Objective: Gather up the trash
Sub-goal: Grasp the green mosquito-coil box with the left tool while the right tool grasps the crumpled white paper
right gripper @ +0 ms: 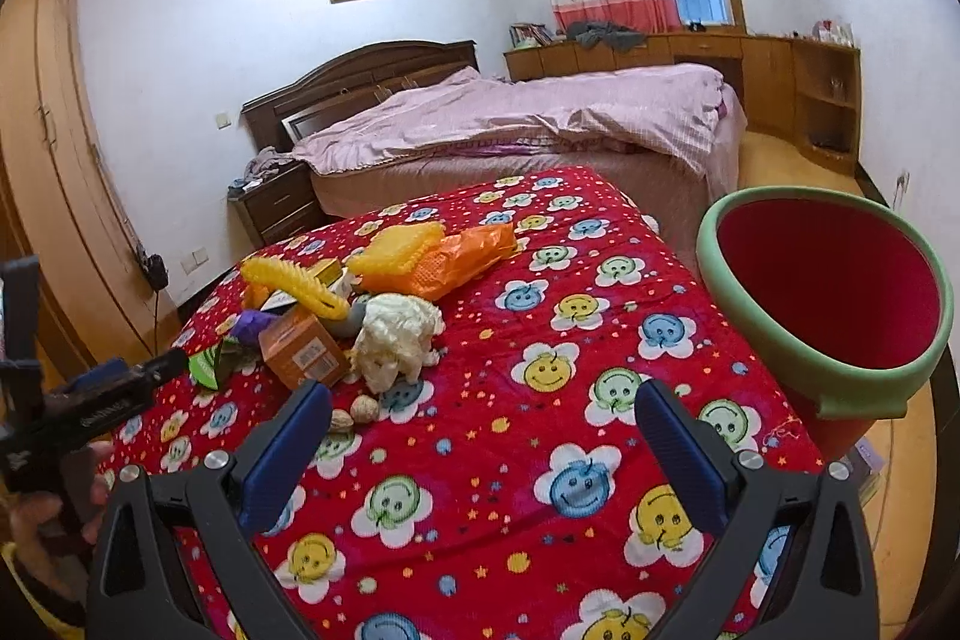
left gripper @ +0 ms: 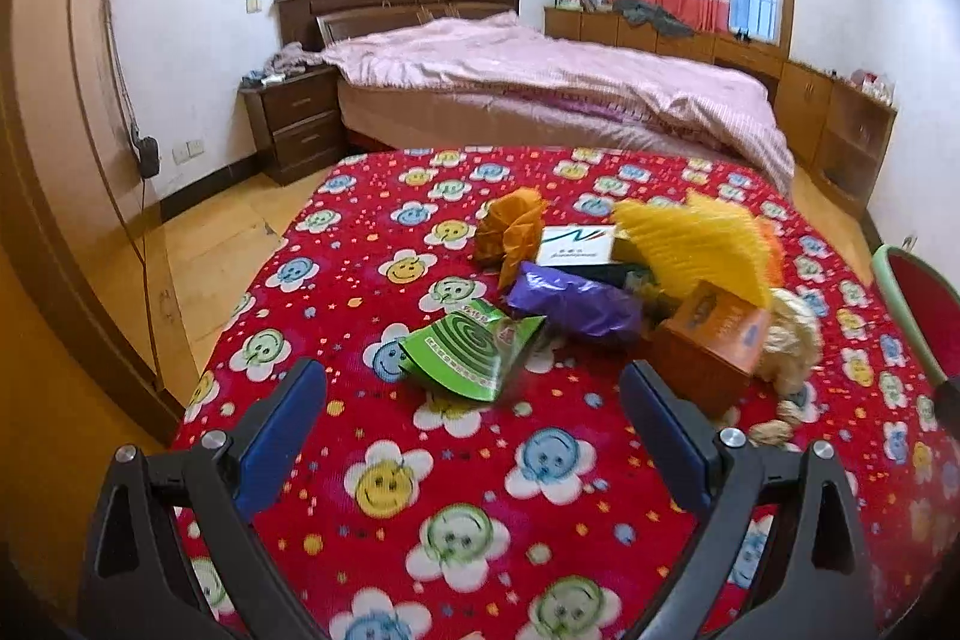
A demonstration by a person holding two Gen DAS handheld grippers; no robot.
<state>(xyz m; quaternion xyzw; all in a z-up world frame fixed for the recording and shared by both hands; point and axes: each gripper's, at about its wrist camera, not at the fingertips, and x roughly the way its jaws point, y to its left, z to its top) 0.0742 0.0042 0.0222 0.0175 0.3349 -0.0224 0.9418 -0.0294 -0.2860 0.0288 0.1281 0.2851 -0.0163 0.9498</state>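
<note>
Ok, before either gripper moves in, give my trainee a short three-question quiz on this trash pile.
1. True or false: the left gripper is shut on the green packet.
2. Which side of the red flowered cloth holds the red bin: person's left or right?
3. What lies nearest the right gripper: A) walnuts B) orange bag C) purple wrapper

Key: 1 false; 2 right; 3 A.

Orange box (left gripper: 708, 340) hides much of the cream wad (left gripper: 792, 334).
</note>
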